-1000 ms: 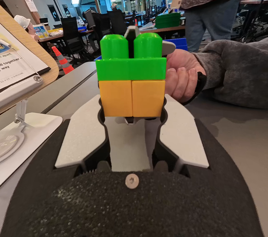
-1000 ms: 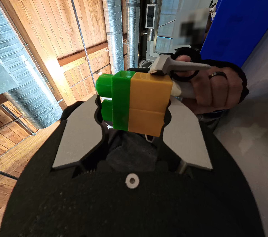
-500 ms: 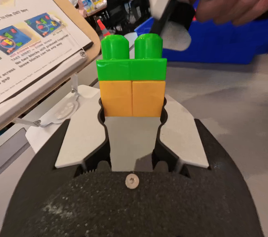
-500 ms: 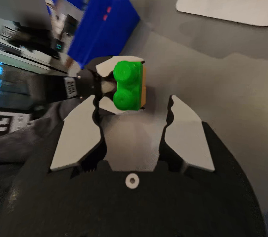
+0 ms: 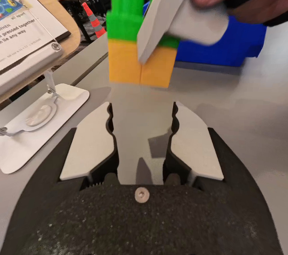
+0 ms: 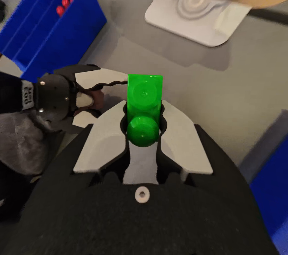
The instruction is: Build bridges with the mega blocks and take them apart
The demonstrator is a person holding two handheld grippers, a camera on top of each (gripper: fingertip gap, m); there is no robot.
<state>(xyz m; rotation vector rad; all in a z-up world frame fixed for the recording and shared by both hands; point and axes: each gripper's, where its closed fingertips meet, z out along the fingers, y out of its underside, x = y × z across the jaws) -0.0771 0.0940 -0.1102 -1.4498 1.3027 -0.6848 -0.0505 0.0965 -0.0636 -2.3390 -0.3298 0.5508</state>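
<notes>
A green block point(image 5: 124, 13) sits on two yellow blocks point(image 5: 124, 63) that stand side by side on the grey table point(image 5: 218, 122). My left gripper point(image 5: 141, 107) is open and empty, a short way back from the stack, with bare table between its fingertips. My right gripper point(image 6: 144, 107) comes down from above and is shut on the green block point(image 6: 145, 91), with both pads against its sides. One right finger point(image 5: 155, 21) covers part of the stack in the left wrist view. A left finger point(image 6: 99, 77) shows in the right wrist view, its tip by the block's edge.
A blue bin point(image 5: 218, 48) stands behind the stack; it holds red blocks point(image 6: 63, 4). An instruction board point(image 5: 23, 29) on a white stand base point(image 5: 39, 115) is at the left. Another blue bin point(image 6: 272, 185) is at the right edge. Left tips to right tips: about 6 centimetres.
My left gripper let go of the yellow blocks and drew back, leaving the stack on the table. My right gripper swung over the stack and closed on the green block from above.
</notes>
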